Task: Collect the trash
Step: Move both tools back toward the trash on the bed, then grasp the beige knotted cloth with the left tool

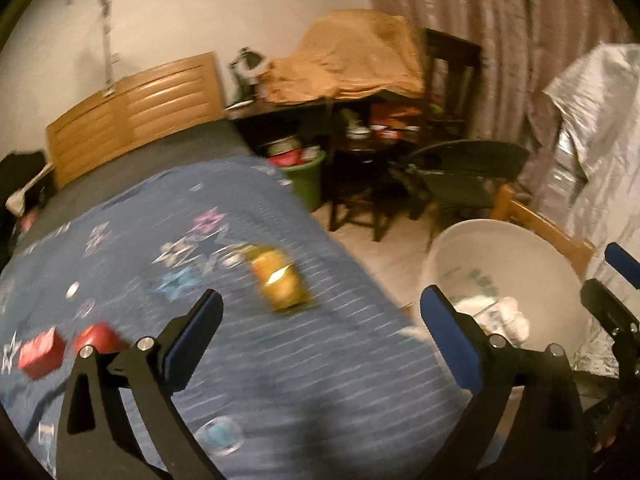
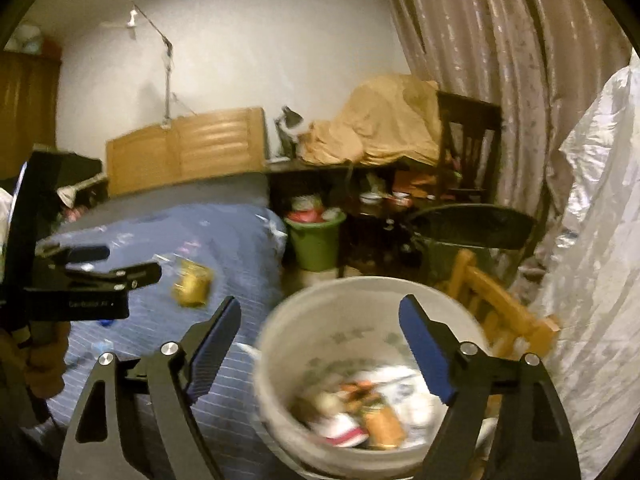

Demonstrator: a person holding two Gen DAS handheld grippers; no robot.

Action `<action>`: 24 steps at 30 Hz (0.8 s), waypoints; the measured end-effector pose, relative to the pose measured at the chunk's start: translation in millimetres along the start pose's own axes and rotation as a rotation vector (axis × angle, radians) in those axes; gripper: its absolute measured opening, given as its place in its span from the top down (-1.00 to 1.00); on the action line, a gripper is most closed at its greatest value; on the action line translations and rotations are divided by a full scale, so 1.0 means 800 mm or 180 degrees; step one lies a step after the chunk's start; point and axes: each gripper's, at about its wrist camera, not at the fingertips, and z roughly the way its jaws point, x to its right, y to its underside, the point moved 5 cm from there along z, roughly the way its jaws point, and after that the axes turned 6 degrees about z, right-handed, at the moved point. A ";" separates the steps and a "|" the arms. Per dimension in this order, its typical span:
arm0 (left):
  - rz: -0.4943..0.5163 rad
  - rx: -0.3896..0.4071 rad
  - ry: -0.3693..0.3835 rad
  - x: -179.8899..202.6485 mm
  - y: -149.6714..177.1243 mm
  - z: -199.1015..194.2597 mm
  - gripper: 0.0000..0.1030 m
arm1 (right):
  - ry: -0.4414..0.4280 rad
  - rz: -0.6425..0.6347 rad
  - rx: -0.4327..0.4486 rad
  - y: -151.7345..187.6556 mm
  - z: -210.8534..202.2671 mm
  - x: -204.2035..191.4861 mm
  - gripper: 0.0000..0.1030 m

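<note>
A yellow packet lies on the blue bedspread. Two red boxes and a small white cap lie further left on it. A white bucket stands on the floor beside the bed, with mixed trash inside. My left gripper is open over the bed, nothing between its fingers. My right gripper is open above the bucket's mouth and holds nothing.
A green bin full of items stands by the bed's far corner. A dark folding chair, a wooden chair frame and a silver-sheeted bulk crowd the bucket. A cluttered desk with orange cloth is behind.
</note>
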 end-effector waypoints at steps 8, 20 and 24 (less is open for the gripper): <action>-0.0532 -0.0086 -0.0420 -0.150 0.057 -0.061 -0.88 | -0.0463 -0.0127 -0.0194 0.035 0.009 -0.114 -0.65; -0.1260 -0.1117 -0.0471 -0.326 0.146 -0.024 -0.86 | -0.0889 -0.0172 -0.0663 0.100 0.026 -0.235 -0.71; -0.1154 -0.1341 -0.0443 -0.321 0.171 0.009 -0.80 | -0.1007 -0.0203 -0.0837 0.119 0.031 -0.264 -0.71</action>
